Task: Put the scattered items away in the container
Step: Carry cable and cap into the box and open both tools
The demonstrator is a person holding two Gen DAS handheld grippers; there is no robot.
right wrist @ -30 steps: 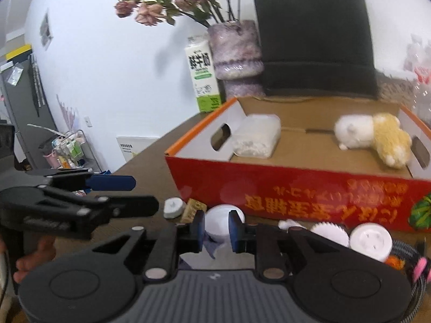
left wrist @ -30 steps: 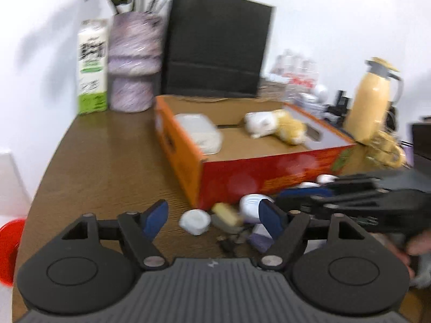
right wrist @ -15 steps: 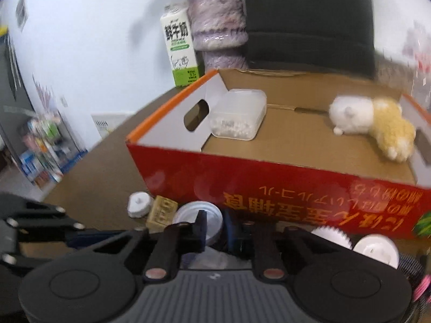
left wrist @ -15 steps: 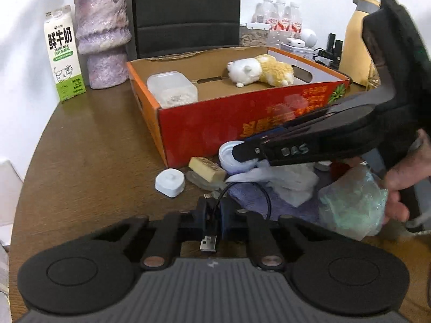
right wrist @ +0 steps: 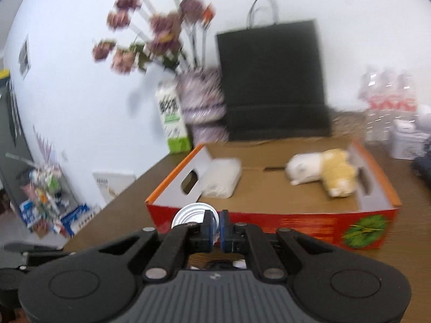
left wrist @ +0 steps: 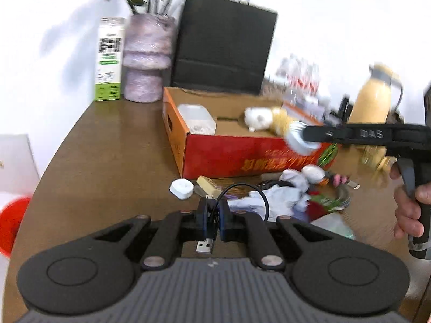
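An open red cardboard box (left wrist: 242,158) (right wrist: 269,223) stands on the brown table and holds a clear plastic tub (left wrist: 198,119) (right wrist: 222,179) and a white and yellow plush toy (left wrist: 266,119) (right wrist: 320,171). My left gripper (left wrist: 212,215) is shut on a black USB cable (left wrist: 242,188), its plug (left wrist: 204,246) hanging below the fingers, held above the table. My right gripper (right wrist: 214,224) is shut on the rim of a silver round lid (right wrist: 194,214) (left wrist: 300,138) and holds it at the box's near wall.
In front of the box lie a white round puck (left wrist: 181,188), a tan block (left wrist: 207,184), crumpled white tissue (left wrist: 280,196), a white cap (left wrist: 312,172) and a clear bag (left wrist: 331,224). Behind stand a milk carton (left wrist: 109,59), a purple vase (left wrist: 146,59), a black bag (left wrist: 223,43) and a yellow jug (left wrist: 373,102).
My left gripper has lifted the USB cable up from the pile. My right gripper has raised the silver lid off the table to the level of the box's front wall.
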